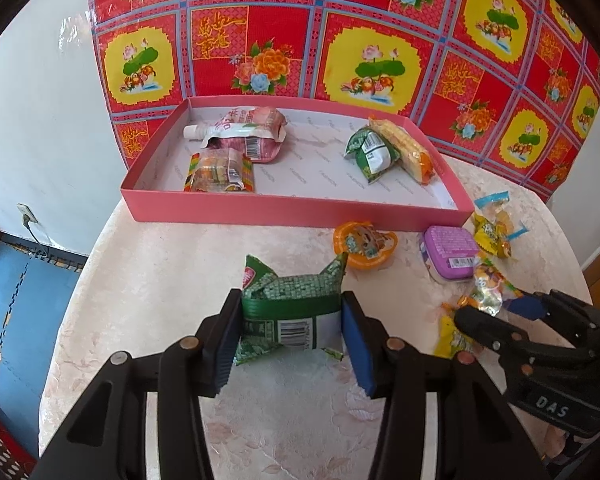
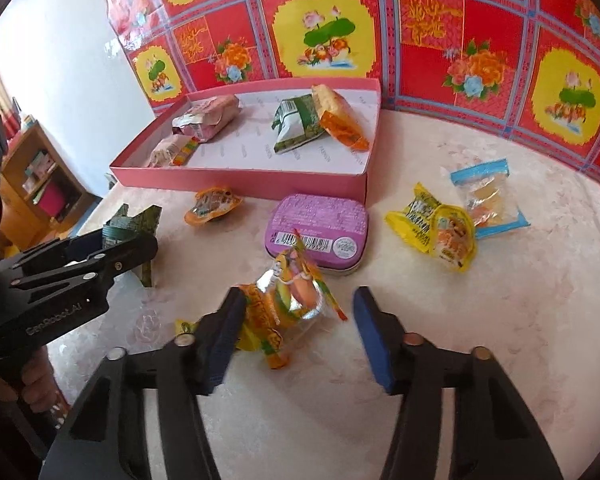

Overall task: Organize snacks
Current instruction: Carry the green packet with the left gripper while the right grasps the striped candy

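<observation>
My left gripper (image 1: 292,320) is shut on a green snack packet (image 1: 292,296), with both blue pads pressed against its sides just above the pale table (image 1: 160,280). In the right wrist view that packet (image 2: 132,220) shows at the far left behind the left gripper (image 2: 112,248). My right gripper (image 2: 300,300) straddles a clear orange-and-yellow candy packet (image 2: 288,300) that lies on the table. Its left pad touches the wrapper and its right pad stands clear of it. The pink box (image 1: 292,210) sits at the back of the table.
In the box lie a pink pouch (image 1: 244,132), a rainbow candy bag (image 1: 220,172), a green packet (image 1: 372,152) and an orange wafer pack (image 1: 408,148). Loose on the table are an orange jelly cup (image 1: 364,244), a purple tin (image 2: 316,224), a yellow packet (image 2: 440,228) and a blue-edged bag (image 2: 488,196).
</observation>
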Demonstrator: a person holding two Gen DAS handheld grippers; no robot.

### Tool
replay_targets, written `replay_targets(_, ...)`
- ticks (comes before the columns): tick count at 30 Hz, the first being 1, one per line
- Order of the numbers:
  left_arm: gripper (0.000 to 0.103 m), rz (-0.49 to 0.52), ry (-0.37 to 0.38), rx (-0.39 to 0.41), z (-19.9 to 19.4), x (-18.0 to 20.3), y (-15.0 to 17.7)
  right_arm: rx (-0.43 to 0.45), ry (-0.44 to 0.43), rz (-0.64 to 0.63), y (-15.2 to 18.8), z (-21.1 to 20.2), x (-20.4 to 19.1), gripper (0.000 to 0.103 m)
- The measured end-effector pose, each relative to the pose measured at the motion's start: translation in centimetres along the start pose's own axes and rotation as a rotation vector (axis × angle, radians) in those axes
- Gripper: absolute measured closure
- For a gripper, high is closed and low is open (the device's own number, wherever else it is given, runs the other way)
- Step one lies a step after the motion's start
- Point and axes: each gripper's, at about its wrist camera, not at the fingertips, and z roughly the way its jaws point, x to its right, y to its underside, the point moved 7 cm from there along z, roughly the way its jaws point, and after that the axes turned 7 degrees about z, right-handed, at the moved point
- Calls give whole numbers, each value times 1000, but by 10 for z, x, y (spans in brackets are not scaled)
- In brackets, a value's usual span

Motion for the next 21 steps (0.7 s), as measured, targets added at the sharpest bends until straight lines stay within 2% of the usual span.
replay_targets(9,53,-17,13,11,-6,-1,0,34,-8,15,-2,-10,2,79)
replay_targets(21,53,-19,11,68,-23,-5,-18,102,-40,-15,-16,-37,-4,80)
